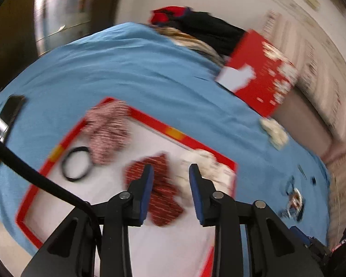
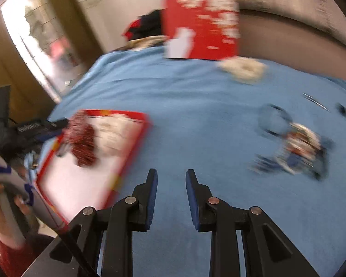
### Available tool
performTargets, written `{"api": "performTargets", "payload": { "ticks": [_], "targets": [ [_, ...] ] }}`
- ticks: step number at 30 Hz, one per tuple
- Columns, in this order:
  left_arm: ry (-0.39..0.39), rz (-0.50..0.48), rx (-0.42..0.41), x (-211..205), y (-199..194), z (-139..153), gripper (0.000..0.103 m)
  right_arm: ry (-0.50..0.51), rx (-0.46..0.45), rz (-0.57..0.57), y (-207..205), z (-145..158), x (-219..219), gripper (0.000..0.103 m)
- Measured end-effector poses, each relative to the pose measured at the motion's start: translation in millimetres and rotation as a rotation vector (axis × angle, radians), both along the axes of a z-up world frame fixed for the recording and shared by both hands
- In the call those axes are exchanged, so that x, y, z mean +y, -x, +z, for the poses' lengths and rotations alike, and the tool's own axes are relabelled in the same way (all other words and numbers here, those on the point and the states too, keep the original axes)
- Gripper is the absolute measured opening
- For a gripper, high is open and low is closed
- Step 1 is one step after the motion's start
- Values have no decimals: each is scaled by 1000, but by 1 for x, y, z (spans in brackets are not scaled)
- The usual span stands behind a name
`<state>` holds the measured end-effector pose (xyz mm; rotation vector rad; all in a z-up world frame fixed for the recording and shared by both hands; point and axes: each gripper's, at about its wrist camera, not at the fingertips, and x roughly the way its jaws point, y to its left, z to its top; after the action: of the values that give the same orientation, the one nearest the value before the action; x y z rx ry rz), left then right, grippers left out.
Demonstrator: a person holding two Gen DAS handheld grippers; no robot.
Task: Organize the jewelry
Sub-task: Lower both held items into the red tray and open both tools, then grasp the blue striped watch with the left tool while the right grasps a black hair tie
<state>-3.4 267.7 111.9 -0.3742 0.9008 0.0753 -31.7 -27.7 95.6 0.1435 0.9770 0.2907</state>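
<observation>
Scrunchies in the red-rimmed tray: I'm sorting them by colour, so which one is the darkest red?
The dark red scrunchie lying just beyond the left hand-held gripper. The one at the tray's far corner is paler, pink-and-white striped, and the third is cream.

Motion blur smears the tangled blue, white and red jewelry heap (image 2: 295, 152) on the blue cloth; its pieces cannot be told apart. The red-rimmed white tray (image 1: 150, 120) runs off the bottom edge.

Support surface: a bed covered by a blue sheet (image 2: 196, 106). Directly on it lie a red-rimmed white tray (image 1: 150, 120), an upright red box (image 2: 203, 27), a cream scrunchie (image 2: 244, 69), a blurred jewelry pile (image 2: 297, 147) and a dark phone-like device (image 1: 8, 117).
</observation>
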Motion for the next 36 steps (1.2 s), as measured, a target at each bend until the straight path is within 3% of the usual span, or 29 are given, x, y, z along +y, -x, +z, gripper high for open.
{"api": "performTargets", "payload": {
  "ticks": [2, 7, 11, 16, 22, 26, 29, 30, 31, 32, 33, 36],
  "targets": [
    [-22, -57, -12, -29, 2, 2, 38, 34, 12, -71, 17, -6, -41, 27],
    [-73, -167, -11, -87, 3, -2, 38, 70, 50, -243, 41, -19, -126, 27],
    [-65, -244, 16, -130, 0, -13, 38, 39, 53, -343, 44, -27, -169, 27],
    [-47, -338, 41, -178, -7, -31, 39, 14, 18, -378, 25, -32, -191, 38],
    [53, -462, 84, -227, -24, -56, 47, 8, 31, -363, -10, -50, -203, 38],
    [69, -526, 74, -260, -41, -67, 58, 0, 65, -374, -32, -66, -209, 38],
    [79, -581, 97, -285, -49, -79, 57, 10, 69, -376, -41, -74, -209, 38],
    [90, -598, 116, -291, -49, -85, 54, 14, 70, -371, -43, -76, -208, 37],
    [96, -612, 136, -296, -49, -89, 30, 20, 68, -364, -45, -78, -206, 27],
    [91, -621, 161, -300, -49, -93, 15, 26, 68, -352, -47, -79, -204, 19],
    [91, -630, 190, -302, -49, -97, 12, 25, 72, -341, -48, -80, -202, 10],
    [150, -600, 184, -290, -47, -86, 12, -4, 64, -328, -46, -75, -200, 9]
  ]
}}
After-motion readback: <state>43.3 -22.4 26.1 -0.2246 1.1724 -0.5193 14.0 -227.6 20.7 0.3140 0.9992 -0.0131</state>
